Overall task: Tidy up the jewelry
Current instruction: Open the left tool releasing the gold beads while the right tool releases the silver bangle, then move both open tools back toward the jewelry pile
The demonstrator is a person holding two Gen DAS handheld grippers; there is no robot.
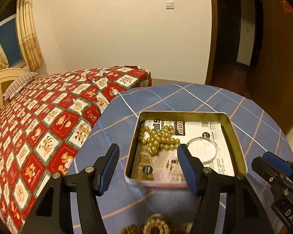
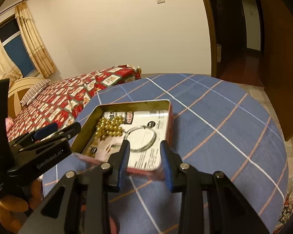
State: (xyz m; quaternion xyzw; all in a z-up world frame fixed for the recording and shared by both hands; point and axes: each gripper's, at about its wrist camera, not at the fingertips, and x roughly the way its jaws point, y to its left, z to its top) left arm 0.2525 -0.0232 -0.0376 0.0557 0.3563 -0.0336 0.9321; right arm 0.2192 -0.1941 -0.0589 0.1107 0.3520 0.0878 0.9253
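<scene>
gold bead necklace (image 1: 158, 138) & silver bangle (image 1: 205, 150) are seen in open tin (image 1: 238, 134) on table (image 1: 185, 97). left hand-held gripper (image 1: 146, 165) is held wide, empty; right hand-held gripper (image 2: 144, 161) narrower, nothing gripped.

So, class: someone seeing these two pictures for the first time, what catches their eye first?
The open tin in the middle of the blue checked table, with a heap of gold beads at its far left and a silver bangle beside them. Next, the red patterned bed to the left, beyond the table.
</scene>
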